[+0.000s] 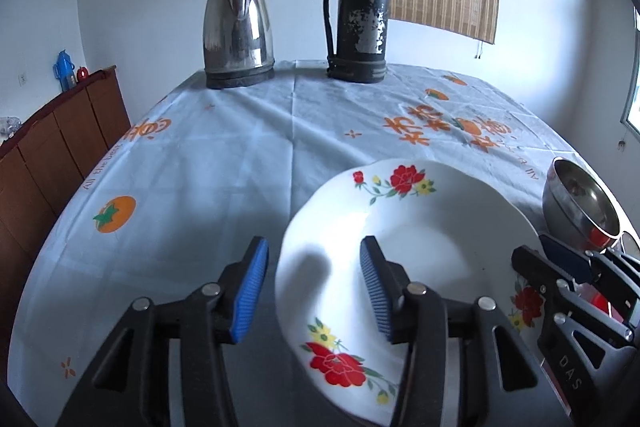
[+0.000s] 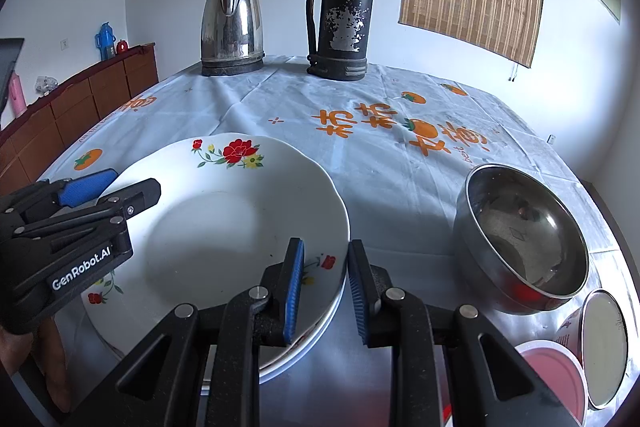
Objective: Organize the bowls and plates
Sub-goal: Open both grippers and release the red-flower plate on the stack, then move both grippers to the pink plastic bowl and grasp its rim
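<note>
With jaws parted, the left gripper (image 1: 314, 291) and right gripper (image 2: 325, 293) straddled opposite rims of the floral plate (image 2: 240, 227) topping a near-left stack on the desk (image 2: 400, 195), apparently to steady it, left of the steel bowl (image 2: 524, 239).

Ahead of us the tablecloth (image 2: 392, 187) lies bare up to the kettle (image 2: 232, 27) and flask (image 2: 342, 11) at the far edge, with a gap between them. On the right the steel bowl (image 2: 524, 235) blocks, with what look like two cups (image 2: 576, 367) just beside it. The floral plate (image 2: 240, 227) fills the near left.
</note>
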Available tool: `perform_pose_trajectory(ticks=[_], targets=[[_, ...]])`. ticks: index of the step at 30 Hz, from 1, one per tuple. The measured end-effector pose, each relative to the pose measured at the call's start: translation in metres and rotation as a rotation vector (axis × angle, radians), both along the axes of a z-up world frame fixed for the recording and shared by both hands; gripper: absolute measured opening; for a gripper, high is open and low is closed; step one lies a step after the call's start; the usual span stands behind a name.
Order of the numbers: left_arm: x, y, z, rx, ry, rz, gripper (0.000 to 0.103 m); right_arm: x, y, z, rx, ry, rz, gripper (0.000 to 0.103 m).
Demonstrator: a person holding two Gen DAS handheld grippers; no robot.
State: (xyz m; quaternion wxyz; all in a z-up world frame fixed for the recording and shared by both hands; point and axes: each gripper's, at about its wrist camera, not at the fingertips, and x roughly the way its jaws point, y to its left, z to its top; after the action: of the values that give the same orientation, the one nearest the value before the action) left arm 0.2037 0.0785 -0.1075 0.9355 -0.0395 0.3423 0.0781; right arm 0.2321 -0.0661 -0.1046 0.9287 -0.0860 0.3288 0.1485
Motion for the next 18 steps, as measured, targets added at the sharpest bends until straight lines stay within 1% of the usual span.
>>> perform_pose_trajectory(ticks=[3, 5, 13, 18], targets=[[0.0, 0.008, 0.0, -0.017, 0.006, 0.022, 0.049, -0.002, 0.0, 0.001, 0.001, -0.011, 0.0, 0.025], [0.0, 0.011, 0.001, -0.018, 0.002, 0.034, 0.056, -0.003, 0.003, 0.003, -0.009, -0.023, 0.002, 0.025], [-0.003, 0.013, 0.002, -0.015, -0.013, 0.046, 0.06, -0.013, 0.01, 0.008, -0.037, -0.075, 0.032, 0.024], [-0.005, 0.017, 0.003, -0.018, -0.027, 0.063, 0.066, -0.014, 0.011, 0.008, -0.033, -0.075, 0.041, 0.024]])
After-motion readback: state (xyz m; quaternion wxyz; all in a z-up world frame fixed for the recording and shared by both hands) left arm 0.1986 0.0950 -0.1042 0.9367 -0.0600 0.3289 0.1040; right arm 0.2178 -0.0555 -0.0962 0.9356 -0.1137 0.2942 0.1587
